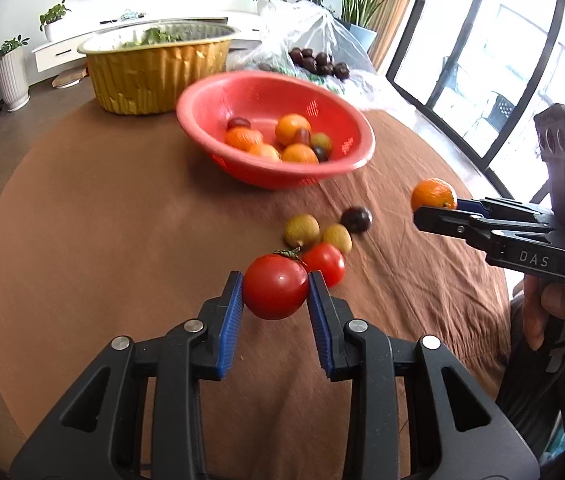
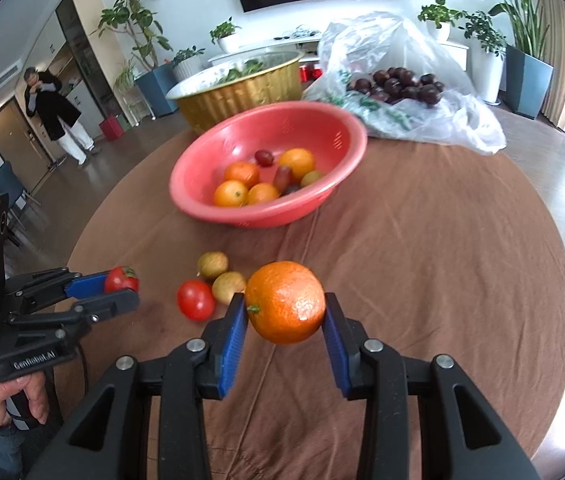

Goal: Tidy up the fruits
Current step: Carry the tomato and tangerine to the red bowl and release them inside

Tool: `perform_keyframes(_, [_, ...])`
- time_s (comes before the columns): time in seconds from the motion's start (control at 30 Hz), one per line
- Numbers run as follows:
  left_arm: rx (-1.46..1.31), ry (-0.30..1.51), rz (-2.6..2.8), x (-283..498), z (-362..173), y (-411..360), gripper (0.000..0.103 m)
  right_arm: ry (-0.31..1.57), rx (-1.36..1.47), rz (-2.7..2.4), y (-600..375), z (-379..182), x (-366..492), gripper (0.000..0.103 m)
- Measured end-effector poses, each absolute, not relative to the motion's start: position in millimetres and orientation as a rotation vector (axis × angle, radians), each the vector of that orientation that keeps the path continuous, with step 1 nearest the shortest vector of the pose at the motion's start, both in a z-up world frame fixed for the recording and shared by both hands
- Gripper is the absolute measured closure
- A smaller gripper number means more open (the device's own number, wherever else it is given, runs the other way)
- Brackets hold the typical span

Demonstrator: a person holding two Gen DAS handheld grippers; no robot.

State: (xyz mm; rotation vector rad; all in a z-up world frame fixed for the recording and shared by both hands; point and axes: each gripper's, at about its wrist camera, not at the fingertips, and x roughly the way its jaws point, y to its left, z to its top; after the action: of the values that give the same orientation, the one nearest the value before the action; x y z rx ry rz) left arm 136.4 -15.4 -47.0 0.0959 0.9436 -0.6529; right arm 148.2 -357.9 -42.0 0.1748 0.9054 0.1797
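Observation:
My left gripper [image 1: 275, 280] is shut on a red tomato [image 1: 275, 290] and holds it above the brown tablecloth [image 1: 122, 260]. Off to the right, my right gripper [image 2: 284, 300] is shut on an orange [image 2: 285, 304], also lifted off the cloth. Between them on the cloth lie another tomato [image 1: 324, 262], two yellow-green fruits [image 1: 301, 230] and a dark plum [image 1: 356, 219]. Behind them stands a red basket [image 1: 202, 100] with several oranges and small dark fruits in it. In the right wrist view, the left gripper [image 2: 122, 288] shows at the left with its tomato [image 2: 120, 278].
A gold foil tub [image 1: 154, 76] with greens stands behind the basket. To its right, a clear plastic bag [image 2: 402, 40] holds several dark plums. The round table's edge curves close on both sides. A person [image 2: 54, 112] stands far off at the left.

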Motion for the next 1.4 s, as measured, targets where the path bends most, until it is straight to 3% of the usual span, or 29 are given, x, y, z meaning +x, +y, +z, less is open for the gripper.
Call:
perform_keyframes(0.57, [0.139,0.864,-0.655,245.1,16.6,-54.0,0.073,0.835,0.179,0.187,-383.5,17.6,234.0,0.063])
perform_keyframes(0.97, [0.211,0.931,-0.705,286.4,-32.4,-121.4,0.073,0.958,0.283,0.255,-370.3,-18.1,320.2,0.063])
perform_keyframes(1.4, [0.237,0.959,-0.691,299.1,-62.2,-129.5,0.073,1.018,0.239,0.256,-353.1,-48.8,346.5,0.063])
